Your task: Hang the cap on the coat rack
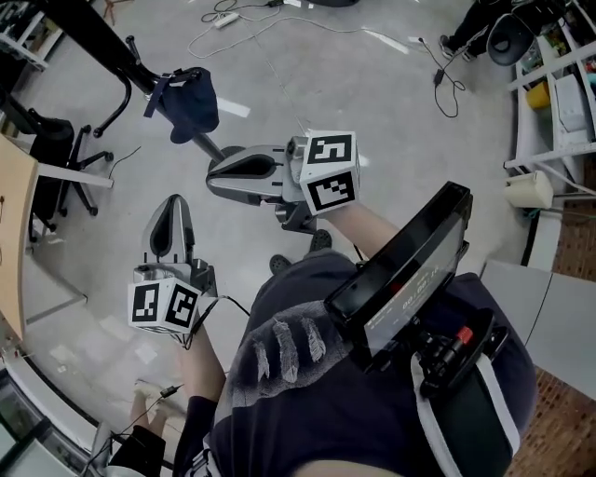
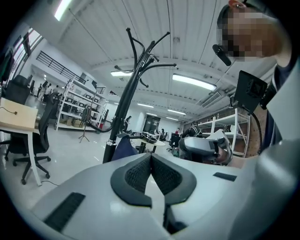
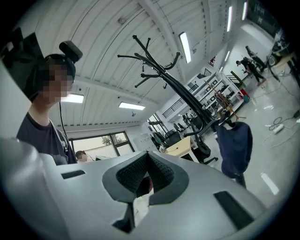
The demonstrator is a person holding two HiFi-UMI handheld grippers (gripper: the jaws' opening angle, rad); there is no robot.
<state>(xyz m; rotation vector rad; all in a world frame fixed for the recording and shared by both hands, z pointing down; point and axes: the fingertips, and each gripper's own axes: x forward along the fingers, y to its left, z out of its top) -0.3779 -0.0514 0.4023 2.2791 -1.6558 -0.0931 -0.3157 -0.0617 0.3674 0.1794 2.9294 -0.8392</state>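
Lab floor [image 1: 307,84]; left tongs [image 1: 173,203], right tongs [image 1: 214,173] closed, tilted upward

Cap [image 1: 189,104] on coat rack [image 1: 102,42] ahead, right claw [image 1: 219,173] near it, left claw [image 1: 173,212] beside, closer to the person

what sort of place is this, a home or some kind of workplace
Most likely an open-plan lab or workshop office: metal shelving racks, a desk with an office chair, and loose cables across a bare floor.
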